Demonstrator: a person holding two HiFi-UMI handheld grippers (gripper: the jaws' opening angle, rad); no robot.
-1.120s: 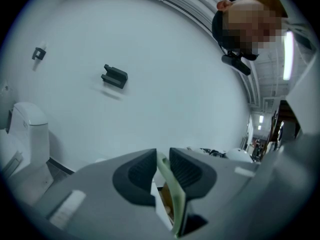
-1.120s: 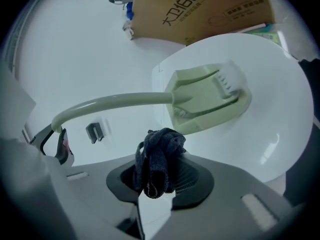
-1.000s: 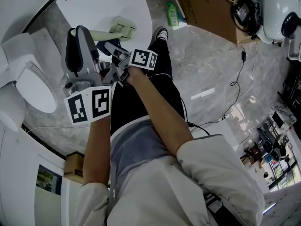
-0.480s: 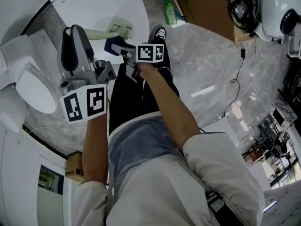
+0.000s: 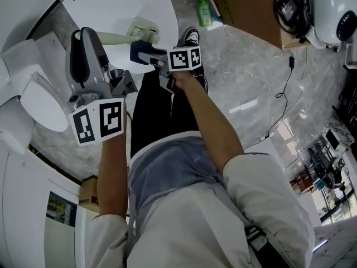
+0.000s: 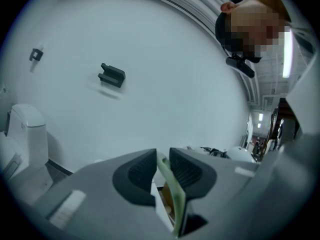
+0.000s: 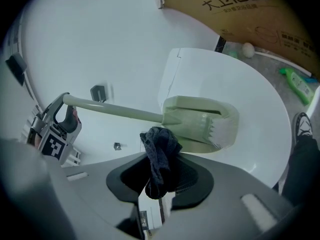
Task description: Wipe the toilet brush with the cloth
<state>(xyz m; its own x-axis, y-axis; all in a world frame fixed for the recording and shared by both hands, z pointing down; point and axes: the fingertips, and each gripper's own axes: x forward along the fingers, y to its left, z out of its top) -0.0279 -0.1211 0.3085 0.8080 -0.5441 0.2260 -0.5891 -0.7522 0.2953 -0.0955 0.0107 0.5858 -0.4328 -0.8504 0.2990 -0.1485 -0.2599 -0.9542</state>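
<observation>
Right gripper view: pale-green brush (image 7: 197, 121) lies crosswise, head right. I pinch cloth (image 7: 160, 151) in right gripper (image 7: 160, 173), handle (image 7: 115, 109) in left gripper (image 6: 161, 161).

A green bottle (image 5: 204, 13) lies on the floor (image 5: 251, 71) beside a cardboard box (image 5: 237, 4)

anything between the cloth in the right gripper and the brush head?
Nothing visible. The cloth, pinched in the right gripper, sits right by the toilet brush head with only open air around; contact can't be told. The left gripper clamps the handle's far end, clear of that path.
</observation>
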